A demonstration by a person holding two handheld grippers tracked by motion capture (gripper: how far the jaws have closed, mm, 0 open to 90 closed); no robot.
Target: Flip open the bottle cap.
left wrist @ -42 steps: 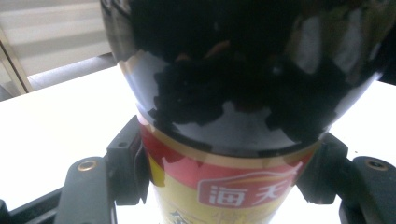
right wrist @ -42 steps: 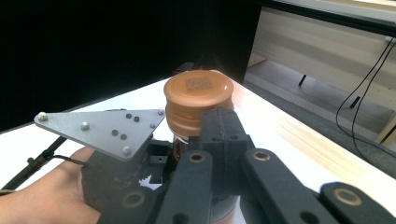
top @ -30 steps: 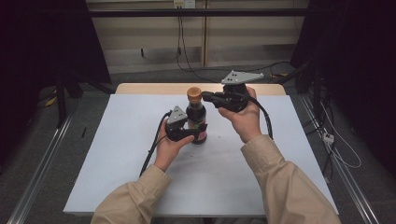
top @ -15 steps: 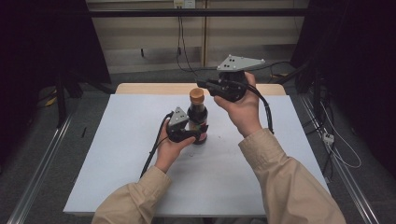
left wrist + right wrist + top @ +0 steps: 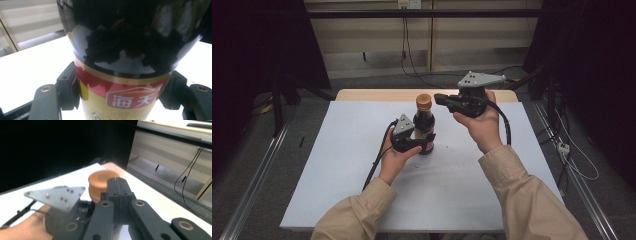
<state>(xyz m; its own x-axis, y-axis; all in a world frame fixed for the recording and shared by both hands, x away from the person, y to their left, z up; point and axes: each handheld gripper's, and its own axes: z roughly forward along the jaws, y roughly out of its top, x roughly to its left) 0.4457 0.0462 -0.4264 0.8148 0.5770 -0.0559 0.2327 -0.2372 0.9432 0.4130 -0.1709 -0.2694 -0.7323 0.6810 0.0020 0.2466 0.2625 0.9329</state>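
Left tongs clamped on the lower body of the dark sauce bottle; in the left gripper view both jaws press against the red-and-yellow label from either side, dark glass bulging above. Right tongs closed on nothing, jaws pressed flat together in the right gripper view, tips just beside the orange cap, slightly to its right and about level with it in the high view; can't tell if they touch it. Cap sits on the bottle neck; in the right gripper view it's blurred, just behind and left of the jaw tips. Bottle stands upright on the white tabletop, around the middle, toward the far half. Left hand wraps its gripper from below-left, grey three-cornered plate tilted up next to the bottle. Right hand holds its gripper raised above the tabletop, its grey plate on top, black cable looping down by the wrist. Both sleeves tan. Wooden strip along the far edge of the tabletop, cables on the floor beyond.
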